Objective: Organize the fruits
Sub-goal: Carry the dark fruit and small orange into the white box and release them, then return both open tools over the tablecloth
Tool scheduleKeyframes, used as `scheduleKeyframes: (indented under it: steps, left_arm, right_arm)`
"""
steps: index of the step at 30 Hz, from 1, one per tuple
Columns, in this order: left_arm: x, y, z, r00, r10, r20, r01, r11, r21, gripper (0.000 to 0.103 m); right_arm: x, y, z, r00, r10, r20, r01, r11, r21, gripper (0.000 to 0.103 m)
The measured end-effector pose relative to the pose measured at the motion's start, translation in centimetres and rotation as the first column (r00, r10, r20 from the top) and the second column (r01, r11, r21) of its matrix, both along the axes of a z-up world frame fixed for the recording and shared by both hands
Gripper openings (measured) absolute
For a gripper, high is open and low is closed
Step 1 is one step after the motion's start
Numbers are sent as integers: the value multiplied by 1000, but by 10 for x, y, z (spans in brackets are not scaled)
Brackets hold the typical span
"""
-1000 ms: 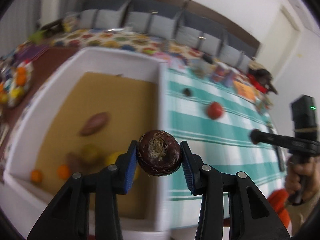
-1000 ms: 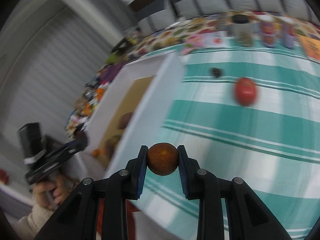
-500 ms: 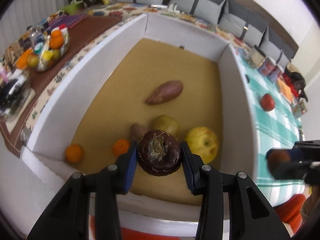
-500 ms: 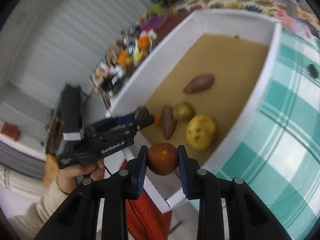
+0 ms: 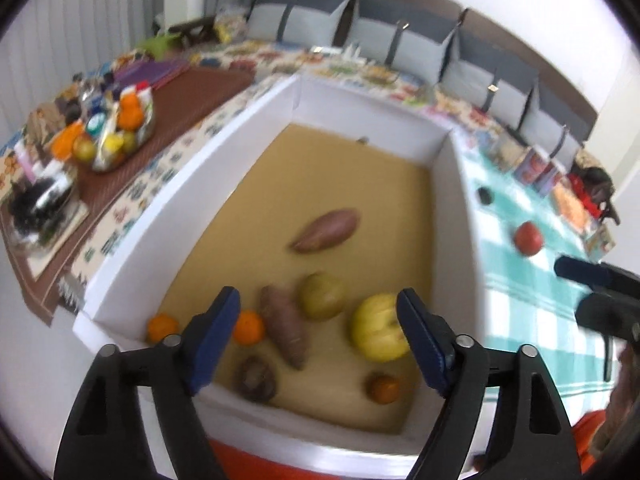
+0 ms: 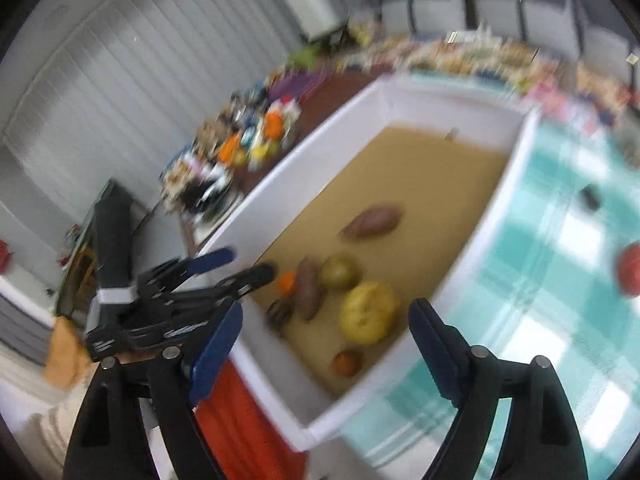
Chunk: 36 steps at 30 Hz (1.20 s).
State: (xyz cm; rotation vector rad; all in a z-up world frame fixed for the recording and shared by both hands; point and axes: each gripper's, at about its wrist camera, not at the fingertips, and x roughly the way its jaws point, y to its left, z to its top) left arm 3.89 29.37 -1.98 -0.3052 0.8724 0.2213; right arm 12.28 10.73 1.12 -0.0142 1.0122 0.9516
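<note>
Between the blue-padded fingers of the left gripper nothing is held: its jaws have just been opening and now stand wide and empty. The dark brown, wrinkled round fruit that they clasped half a second ago now lies on the tan cardboard floor of the white-walled box, near its front wall. The right gripper tells the same story; its jaws have just been opening too, nothing sits between them, and the small reddish-orange round fruit it carried rests in the box's near corner.

Both fruits therefore count as delivered. They join a large yellow apple-like fruit, a green-yellow round fruit, two reddish-brown sweet potatoes, and two small oranges.

Out on the teal-and-white checked tablecloth, a red round fruit and a small dark object wait outside the box; probably these come next.

As for writing, no label is legible now: blur smears the left gripper's body seen from the right wrist.
</note>
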Motion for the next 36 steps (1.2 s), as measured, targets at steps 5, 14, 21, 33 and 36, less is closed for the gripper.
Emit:
scheduleKeyframes:
  steps: [5,14,21,33,36]
  left_arm:
    - [13,-59,21,991,-116,64,117,993,-4,86]
    - [45,-207,-17,918,-396,19,397,917,-44,90]
    - [78,-278,-94,884,-460,-87,462,887,5,90]
    - [120,-297,-142,907,-406,-108,418,900,121,90]
    - [119,-299,-145,904,-417,-95,427,893,140,92]
  right_arm:
    - [17,-93,-5,965,-199,170,204,979,-12,93]
    - [32,-282,-129,843,-484,234,534,804,-261,93]
    - [20,-364,-164,739,-611,283,672,692,-262,93]
    - [32,-362,-161,731,-603,321,678,693,-244,93]
    - [34,-362,-168,740,-603,300,671,697,-254,93]
